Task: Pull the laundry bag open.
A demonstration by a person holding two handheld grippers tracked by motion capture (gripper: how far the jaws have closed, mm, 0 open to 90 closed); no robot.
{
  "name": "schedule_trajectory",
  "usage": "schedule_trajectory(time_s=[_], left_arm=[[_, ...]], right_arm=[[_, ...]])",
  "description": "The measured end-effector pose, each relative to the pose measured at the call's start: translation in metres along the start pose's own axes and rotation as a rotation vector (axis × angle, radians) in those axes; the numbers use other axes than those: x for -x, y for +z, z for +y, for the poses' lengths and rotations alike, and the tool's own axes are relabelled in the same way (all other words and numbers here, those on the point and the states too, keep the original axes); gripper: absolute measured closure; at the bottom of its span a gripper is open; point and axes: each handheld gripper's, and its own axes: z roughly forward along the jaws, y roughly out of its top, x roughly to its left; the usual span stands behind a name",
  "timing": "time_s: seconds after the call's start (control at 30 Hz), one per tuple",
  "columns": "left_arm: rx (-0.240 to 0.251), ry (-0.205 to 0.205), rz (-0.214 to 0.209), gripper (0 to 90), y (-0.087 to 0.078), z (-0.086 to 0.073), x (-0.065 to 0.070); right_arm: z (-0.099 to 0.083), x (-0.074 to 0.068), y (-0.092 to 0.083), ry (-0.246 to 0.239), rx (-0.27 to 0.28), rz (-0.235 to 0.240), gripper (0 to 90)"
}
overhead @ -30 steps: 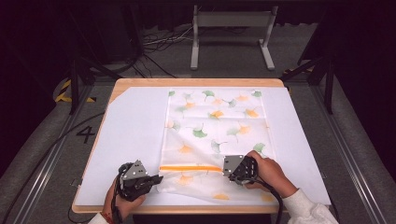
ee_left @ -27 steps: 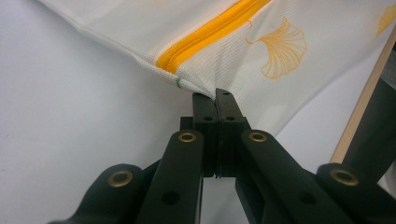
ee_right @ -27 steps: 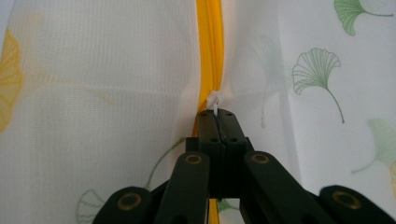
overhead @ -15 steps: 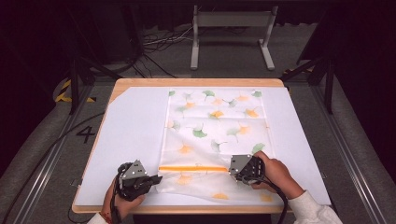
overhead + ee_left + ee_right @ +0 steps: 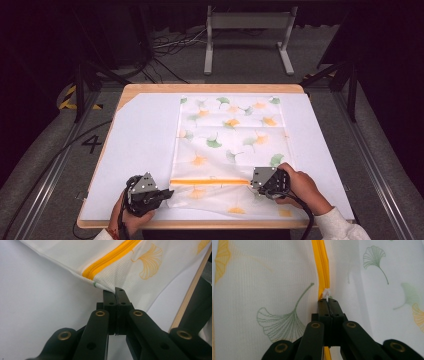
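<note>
The mesh bag (image 5: 231, 145) with the leaf print lies flat on the white surface (image 5: 140, 145), its near end lifted a little. The left gripper (image 5: 115, 291) is closed on the bag's corner beside the yellow zipper (image 5: 110, 258). The right gripper (image 5: 328, 300) is closed on the white zipper pull (image 5: 326, 293).

One mesh bag (image 5: 231, 145), two grippers, one table (image 5: 145, 90).

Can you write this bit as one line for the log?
left gripper: shut on white leaf-print mesh bag corner | right gripper: shut on white zipper pull
</note>
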Motion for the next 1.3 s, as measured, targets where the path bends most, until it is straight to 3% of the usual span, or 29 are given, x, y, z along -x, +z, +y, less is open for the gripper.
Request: schedule_trajectory(time_s=[0.7,1.3], left_arm=[[-0.010,0.017,-0.001,89.1,-0.003,-0.002,0.001],[-0.014,0.016,-0.001,89.1,-0.007,-0.004,0.003]], right_arm=[[-0.034,0.004,-0.015,0.076,-0.019,-0.048,90.0],[-0.055,0.005,-0.024,0.126,-0.018,-0.050,90.0]])
